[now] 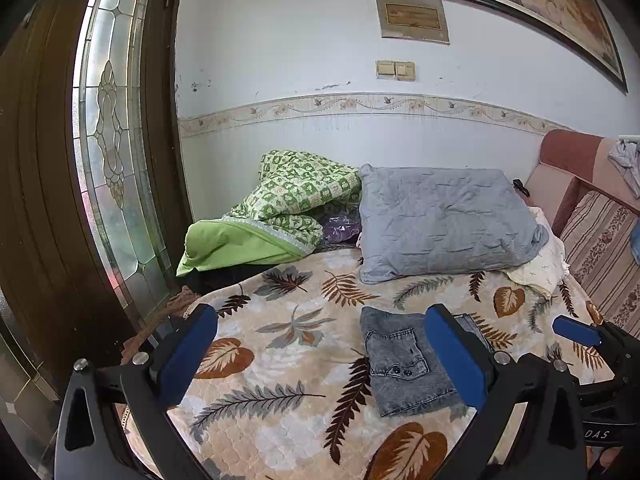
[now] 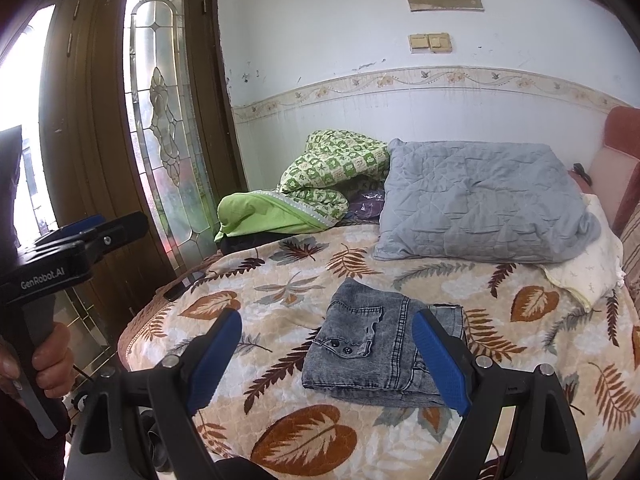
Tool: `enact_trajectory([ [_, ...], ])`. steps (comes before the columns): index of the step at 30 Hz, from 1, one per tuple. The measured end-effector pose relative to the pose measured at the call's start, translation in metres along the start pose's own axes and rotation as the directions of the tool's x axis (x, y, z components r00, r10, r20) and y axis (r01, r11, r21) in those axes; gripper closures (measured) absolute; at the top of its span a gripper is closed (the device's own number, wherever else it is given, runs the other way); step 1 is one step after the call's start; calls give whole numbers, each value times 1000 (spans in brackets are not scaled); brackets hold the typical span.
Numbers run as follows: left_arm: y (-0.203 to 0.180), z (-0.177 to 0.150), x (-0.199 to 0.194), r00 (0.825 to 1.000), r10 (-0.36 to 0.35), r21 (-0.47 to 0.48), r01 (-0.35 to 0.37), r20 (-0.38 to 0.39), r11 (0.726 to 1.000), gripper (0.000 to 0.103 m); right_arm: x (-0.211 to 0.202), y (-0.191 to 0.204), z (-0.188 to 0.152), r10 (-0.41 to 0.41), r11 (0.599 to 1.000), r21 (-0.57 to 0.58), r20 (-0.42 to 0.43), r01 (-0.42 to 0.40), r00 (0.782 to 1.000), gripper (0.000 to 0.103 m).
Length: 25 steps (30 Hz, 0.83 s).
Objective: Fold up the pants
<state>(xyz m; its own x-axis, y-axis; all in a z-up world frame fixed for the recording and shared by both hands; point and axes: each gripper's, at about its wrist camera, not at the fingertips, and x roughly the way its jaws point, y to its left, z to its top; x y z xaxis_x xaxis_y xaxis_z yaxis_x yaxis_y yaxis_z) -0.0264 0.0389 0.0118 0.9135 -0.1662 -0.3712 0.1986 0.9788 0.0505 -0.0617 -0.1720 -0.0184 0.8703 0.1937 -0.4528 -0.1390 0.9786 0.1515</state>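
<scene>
A pair of grey washed denim pants [image 2: 384, 356] lies folded into a small flat rectangle on the leaf-print bedspread [image 2: 280, 320], pocket and two buttons facing up. My right gripper [image 2: 326, 320] hovers open just in front of the pants, its jaws wide and nothing between them. In the left wrist view the pants [image 1: 404, 364] lie ahead and to the right, partly behind one finger. My left gripper [image 1: 322, 316] is open over bare bedspread, left of the pants. One blue pad [image 1: 576, 332] of the right gripper shows at the right edge. A hand [image 2: 52, 364] holds the left gripper's handle.
A grey pillow [image 2: 484, 208], a green quilt [image 2: 320, 188] and a cream cloth [image 2: 592, 264] lie at the far side of the bed. A wooden door with leaded glass [image 2: 168, 140] stands left. A striped cushion [image 1: 600, 256] lines the right side. A small dark flat object [image 2: 178, 290] sits at the bed's left edge.
</scene>
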Motion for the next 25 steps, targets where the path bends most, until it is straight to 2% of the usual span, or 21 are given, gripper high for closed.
enact_trajectory([
  [16, -4, -1, 3, 1000, -16, 13, 16, -10, 1000, 0, 4, -1, -2, 2, 1000, 5, -5, -2, 1000, 14],
  [25, -4, -3, 17, 997, -63, -10, 62, -46, 998, 0, 12, -2, -5, 4, 1000, 9, -19, -4, 1000, 14],
])
